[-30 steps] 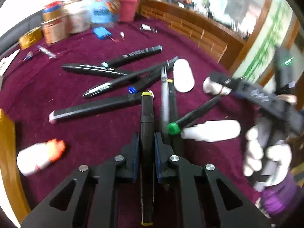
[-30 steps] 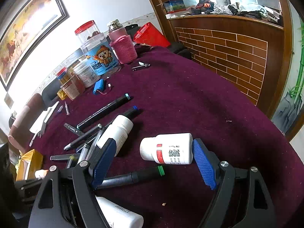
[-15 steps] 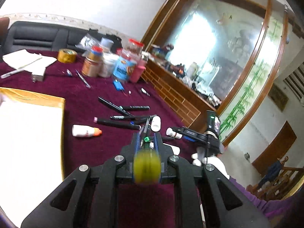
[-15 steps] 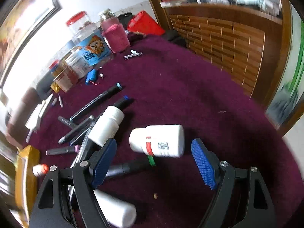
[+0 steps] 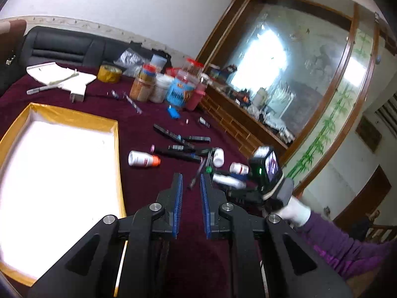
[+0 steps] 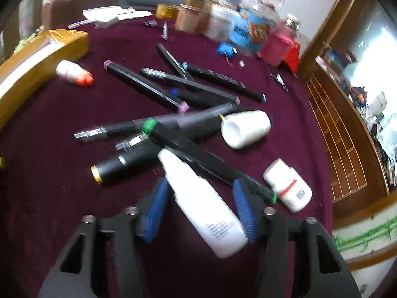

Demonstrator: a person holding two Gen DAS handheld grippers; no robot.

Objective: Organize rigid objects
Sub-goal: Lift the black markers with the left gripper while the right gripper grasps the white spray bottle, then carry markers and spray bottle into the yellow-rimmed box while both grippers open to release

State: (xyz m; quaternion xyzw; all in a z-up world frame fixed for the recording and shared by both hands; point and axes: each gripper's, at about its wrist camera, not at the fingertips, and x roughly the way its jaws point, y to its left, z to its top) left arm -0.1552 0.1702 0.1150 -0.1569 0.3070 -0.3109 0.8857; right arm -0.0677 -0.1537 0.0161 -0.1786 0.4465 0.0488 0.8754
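Note:
A heap of black markers and white bottles lies on the maroon table. My left gripper is raised above the table, jaws a little apart and empty; the markers lie ahead of it. A gold-rimmed box with a white inside sits to its left. My right gripper is open, its pads either side of a long white bottle; I cannot tell whether they touch it. A green-capped marker lies across that bottle's tip. The right gripper also shows in the left wrist view.
A white bottle with an orange cap lies near the box. Two small white bottles lie right of the heap. Jars and cans stand at the back. The table edge and a wooden counter are on the right.
My left gripper let go of the yellow-capped marker, opened slightly and rose up and back. My right gripper swung left from the labelled white bottle to straddle the long white bottle.

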